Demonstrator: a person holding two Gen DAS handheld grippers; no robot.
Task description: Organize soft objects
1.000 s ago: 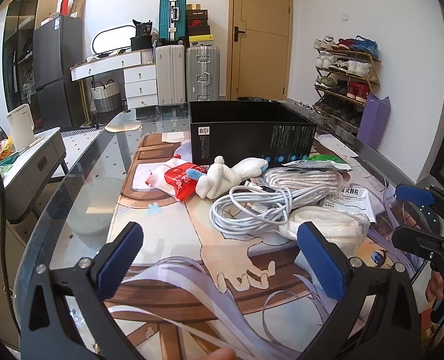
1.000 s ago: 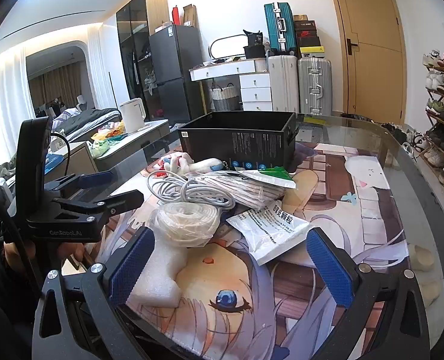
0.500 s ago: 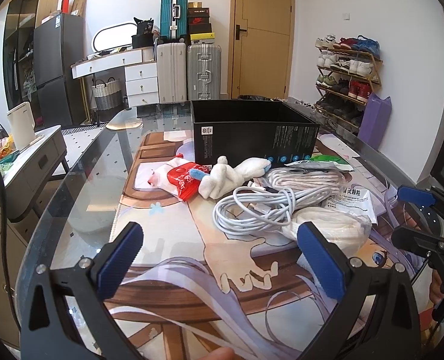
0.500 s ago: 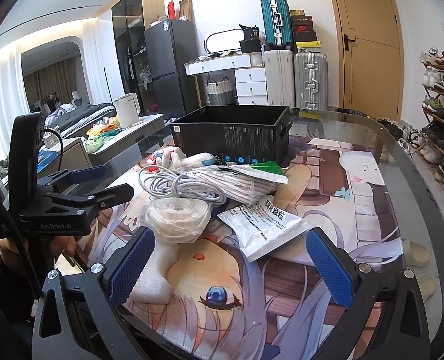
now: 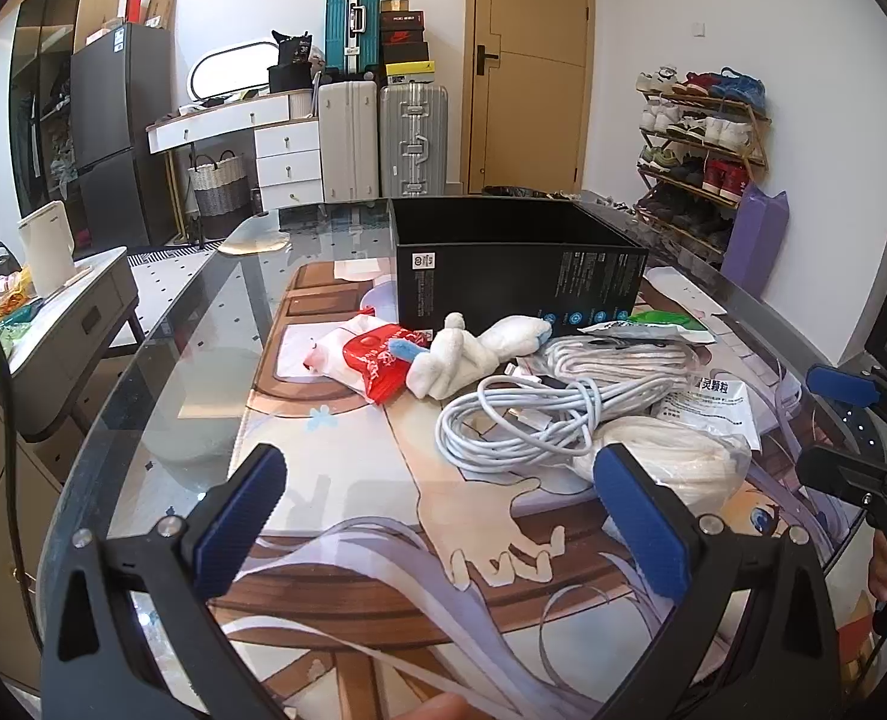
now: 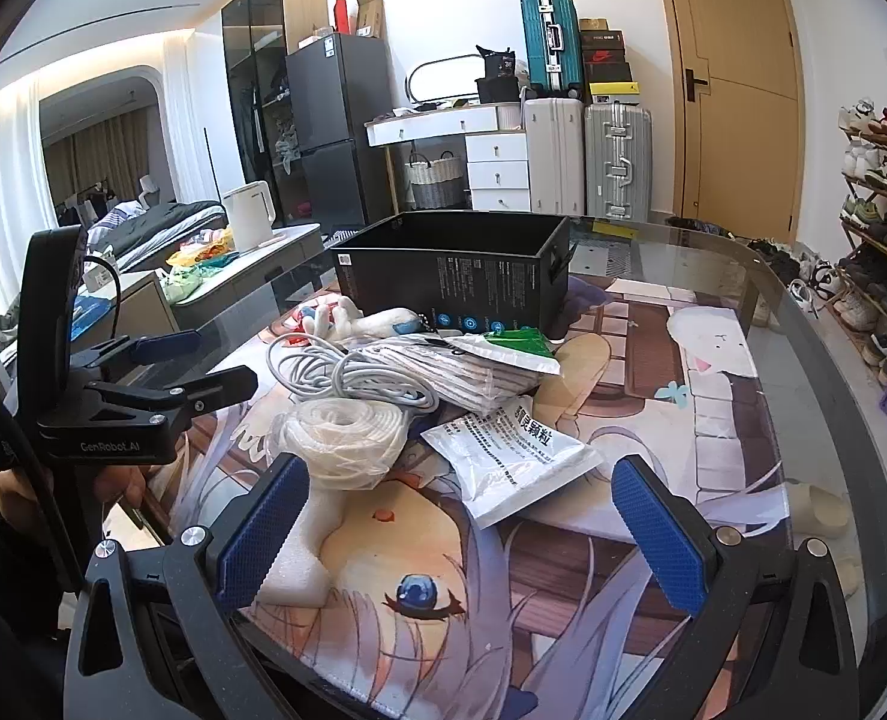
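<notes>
Nothing is gripped yet. Left gripper [image 5: 437, 513], lower centre of its view, stands wide and empty. Pile mid-frame: red packet [image 5: 377, 360], plush toy [image 5: 473, 354], cable [image 5: 527, 420]. Black box [image 5: 521, 267] behind is the judged destination. Right gripper [image 6: 461, 531] also wide; sachet [image 6: 512, 456] lies nearest.

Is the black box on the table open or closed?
Open: the black box has no lid, and its dark inner walls show.
</notes>
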